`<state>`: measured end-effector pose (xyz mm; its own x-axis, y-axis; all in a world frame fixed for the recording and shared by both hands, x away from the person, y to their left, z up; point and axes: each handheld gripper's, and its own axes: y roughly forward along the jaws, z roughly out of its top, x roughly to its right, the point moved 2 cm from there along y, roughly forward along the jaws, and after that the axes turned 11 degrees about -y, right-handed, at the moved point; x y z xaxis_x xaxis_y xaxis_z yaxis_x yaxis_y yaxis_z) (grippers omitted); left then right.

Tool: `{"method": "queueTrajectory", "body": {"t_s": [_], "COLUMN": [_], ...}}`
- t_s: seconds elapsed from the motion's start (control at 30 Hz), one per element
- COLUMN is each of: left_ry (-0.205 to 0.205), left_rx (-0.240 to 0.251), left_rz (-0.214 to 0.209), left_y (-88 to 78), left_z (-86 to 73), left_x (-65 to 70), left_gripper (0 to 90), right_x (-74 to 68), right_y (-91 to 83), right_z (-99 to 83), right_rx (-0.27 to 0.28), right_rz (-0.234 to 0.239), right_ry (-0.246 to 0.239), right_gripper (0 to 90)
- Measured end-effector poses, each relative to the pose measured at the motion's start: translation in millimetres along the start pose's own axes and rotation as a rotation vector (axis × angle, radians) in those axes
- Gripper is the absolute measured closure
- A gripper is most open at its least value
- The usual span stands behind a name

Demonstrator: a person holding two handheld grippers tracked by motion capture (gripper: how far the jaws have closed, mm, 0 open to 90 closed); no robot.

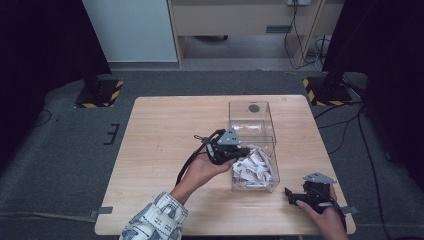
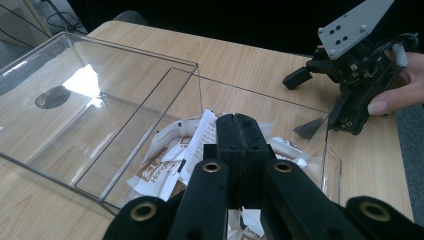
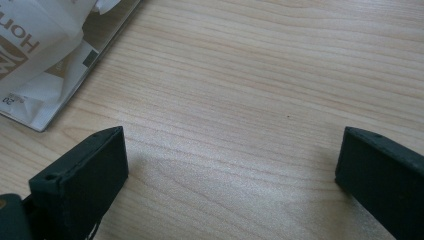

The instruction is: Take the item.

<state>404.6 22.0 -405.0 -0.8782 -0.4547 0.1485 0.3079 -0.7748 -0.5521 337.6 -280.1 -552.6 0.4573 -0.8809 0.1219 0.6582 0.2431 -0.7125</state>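
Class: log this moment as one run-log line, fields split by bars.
left tool: shut, over packets | right tool: open, on table | box: clear, lid off

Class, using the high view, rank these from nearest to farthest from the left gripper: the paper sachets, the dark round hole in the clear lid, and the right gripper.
1. Paper sachets, just beside the left gripper, in the box's near end.
2. Dark round hole, beyond it, on the lid's far end.
3. Right gripper, at the table's near right corner.

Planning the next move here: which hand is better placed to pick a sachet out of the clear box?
Left. The left tool hangs over the sachets in the clear box, jaws shut with nothing seen between them. The right tool rests open on the table, beside the box.
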Motion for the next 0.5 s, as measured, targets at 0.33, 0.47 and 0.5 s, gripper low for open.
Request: {"method": "queueTrajectory", "body": {"t_s": [0.33,0.47,0.5], "left_ry": [0.006,0.003,0.003], "left_rx": [0.006,0.013,0.013], "left_rz": [0.006,0.007,0.007], "left_y": [-6.1,-8.6,-9.3], "left_z": [1.7,2.2,2.2], "left_x": [-1.8,-3.1,-3.3], "left_gripper": [89.8,89.8,89.8], "right_x": [0.1,0.2,0.1], "right_y": [0.0,0.0,0.0], "right_z": [0.0,0.0,0.0], "right_rx": [0.0,0.0,0.0], "right_rz": [0.0,0.0,0.0], "right_ry": [-0.002,-0.002,-0.002], "right_gripper": [0.8,0.8,0.8]}}
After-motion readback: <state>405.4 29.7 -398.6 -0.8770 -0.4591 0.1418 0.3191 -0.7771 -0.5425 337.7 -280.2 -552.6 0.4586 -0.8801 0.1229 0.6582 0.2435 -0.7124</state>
